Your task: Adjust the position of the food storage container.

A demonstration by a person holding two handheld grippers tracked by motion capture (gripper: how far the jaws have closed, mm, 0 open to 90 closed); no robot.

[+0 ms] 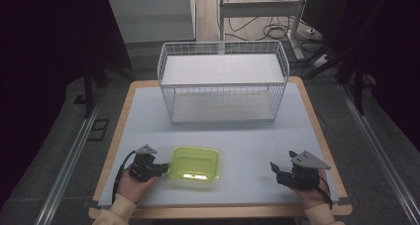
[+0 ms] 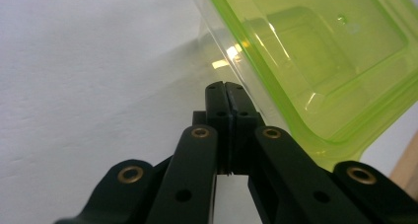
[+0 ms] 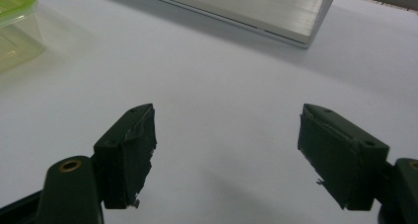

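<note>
A translucent yellow-green plastic container (image 1: 194,163) lies open side up on the near part of the pale table (image 1: 247,140). My left gripper (image 1: 163,169) is shut, its tips right against the container's left edge. In the left gripper view the jaws are pressed together beside the clear wall of the container (image 2: 315,61), and I see nothing between the left gripper (image 2: 226,86) tips. My right gripper (image 1: 277,171) rests near the table's front right, open, with bare table between its jaws. The right gripper (image 3: 226,130) is far from the container (image 3: 15,26).
A white wire basket (image 1: 223,81) stands at the back middle of the table, its base edge (image 3: 276,17) ahead of the right gripper. A wooden border (image 1: 324,136) runs round the table. A hand holds each gripper at the front edge.
</note>
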